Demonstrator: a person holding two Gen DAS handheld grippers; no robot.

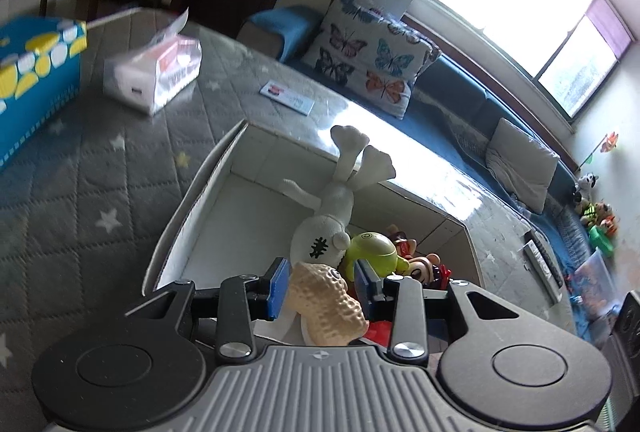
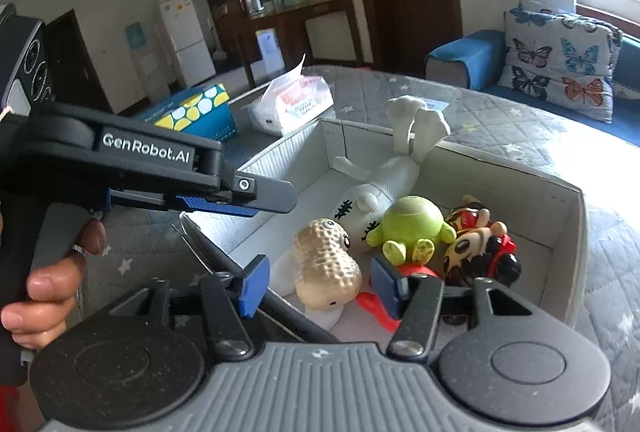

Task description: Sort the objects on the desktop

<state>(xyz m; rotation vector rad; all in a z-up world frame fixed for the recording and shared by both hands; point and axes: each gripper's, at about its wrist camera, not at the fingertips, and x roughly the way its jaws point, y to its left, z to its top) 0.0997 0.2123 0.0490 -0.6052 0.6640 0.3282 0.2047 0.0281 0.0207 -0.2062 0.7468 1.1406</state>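
A white open box [image 1: 192, 192] stands on the grey quilted table and holds several toys. Among them are a beige peanut toy [image 2: 324, 264], an upside-down white plush doll [image 2: 392, 168], a green round toy [image 2: 412, 228] and a red-and-brown figure [image 2: 480, 248]. My right gripper [image 2: 318, 286] is open at the box's near edge. The peanut toy lies between its blue pads, which do not touch it. My left gripper [image 2: 256, 200] hovers open and empty over the box's left side. In the left wrist view the peanut toy [image 1: 324, 304] shows between the left gripper's [image 1: 322, 286] pads, lower down in the box.
A blue box with yellow dots [image 2: 200, 112], a tissue pack [image 2: 296, 100] and a small card [image 1: 286, 96] lie beyond the white box. A blue sofa with a butterfly cushion [image 1: 368, 52] runs along the table's far side. A hand [image 2: 48, 288] holds the left gripper's handle.
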